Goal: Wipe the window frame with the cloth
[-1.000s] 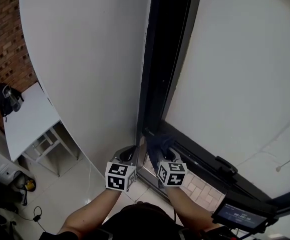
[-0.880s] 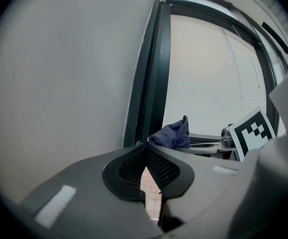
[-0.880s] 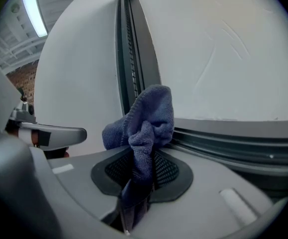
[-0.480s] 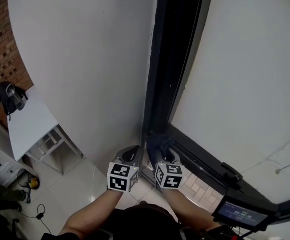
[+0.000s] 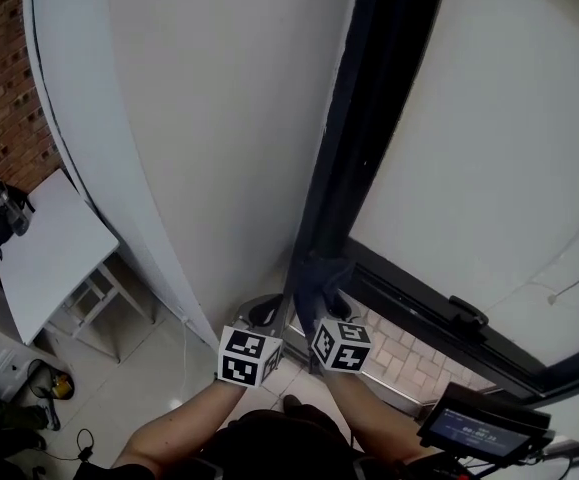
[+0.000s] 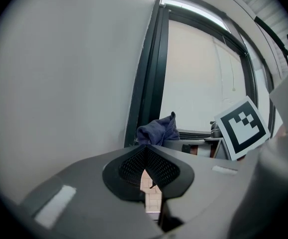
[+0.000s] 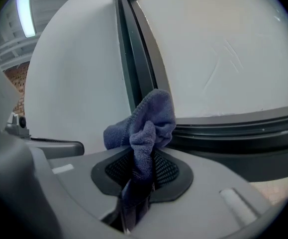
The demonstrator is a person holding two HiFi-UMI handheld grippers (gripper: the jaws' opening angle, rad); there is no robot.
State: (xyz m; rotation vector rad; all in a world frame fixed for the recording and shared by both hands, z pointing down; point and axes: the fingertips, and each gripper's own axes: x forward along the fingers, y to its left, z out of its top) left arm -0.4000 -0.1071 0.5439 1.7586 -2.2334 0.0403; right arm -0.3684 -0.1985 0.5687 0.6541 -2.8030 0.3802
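Observation:
A dark blue cloth is pinched in my right gripper, which is shut on it. The cloth rests against the lower corner of the black window frame, where the upright meets the bottom rail. My left gripper hangs just left of the right gripper, near the white wall; its jaws are closed with nothing between them. From the left gripper view the cloth bunches at the frame's foot.
A white wall stands left of the frame. A frosted pane fills the window, with a black handle on the bottom rail. A white table stands below left. A small screen device sits at lower right.
The head view has shifted, so the frame and wall sit further right. Both grippers stay at the frame's lower corner, the cloth still pressed there.

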